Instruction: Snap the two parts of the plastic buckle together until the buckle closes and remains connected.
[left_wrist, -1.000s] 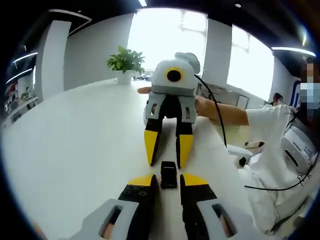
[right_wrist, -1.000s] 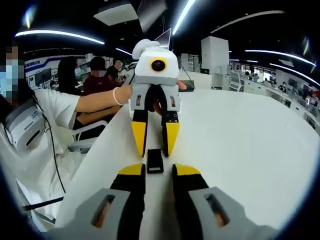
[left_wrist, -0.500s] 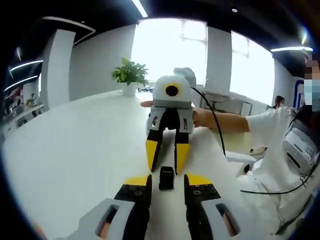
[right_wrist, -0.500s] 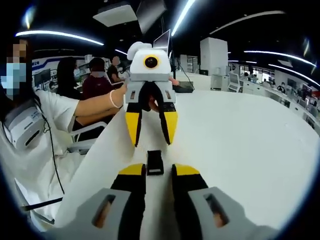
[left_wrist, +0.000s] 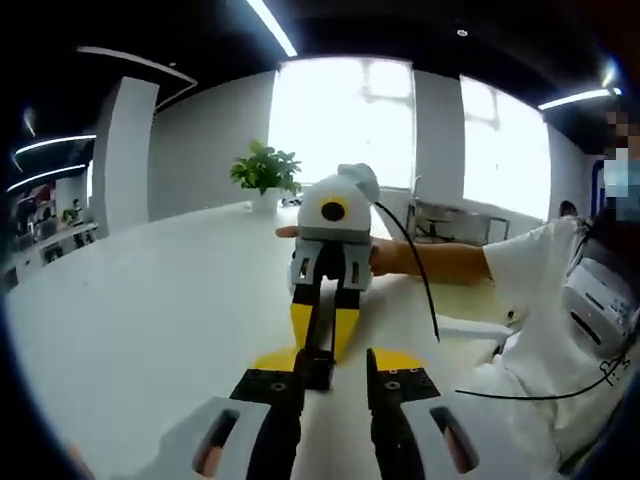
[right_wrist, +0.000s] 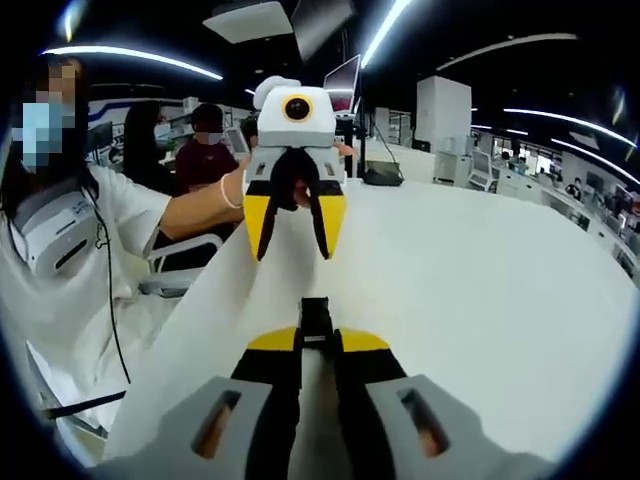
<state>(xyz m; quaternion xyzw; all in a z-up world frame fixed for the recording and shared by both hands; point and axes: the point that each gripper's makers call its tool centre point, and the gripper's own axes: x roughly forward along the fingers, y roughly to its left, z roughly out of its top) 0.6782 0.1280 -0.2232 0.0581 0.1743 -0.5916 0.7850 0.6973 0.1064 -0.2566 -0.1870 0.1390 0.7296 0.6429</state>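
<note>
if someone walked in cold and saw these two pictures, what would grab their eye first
Most likely the right gripper, its yellow-tipped jaws shut on the black plastic buckle and holding it up off the white table. Facing it across a gap, the left gripper hangs open with nothing between its jaws. In the left gripper view a potted plant stands at the table's far end before a bright window.

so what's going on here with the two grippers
A person is working a black plastic buckle with two handheld grippers over a white table. The right gripper is shut on the buckle, lifted off the table. The left gripper faces it with jaws open, apart from the buckle. Whether the buckle's parts are latched can't be told.
</note>
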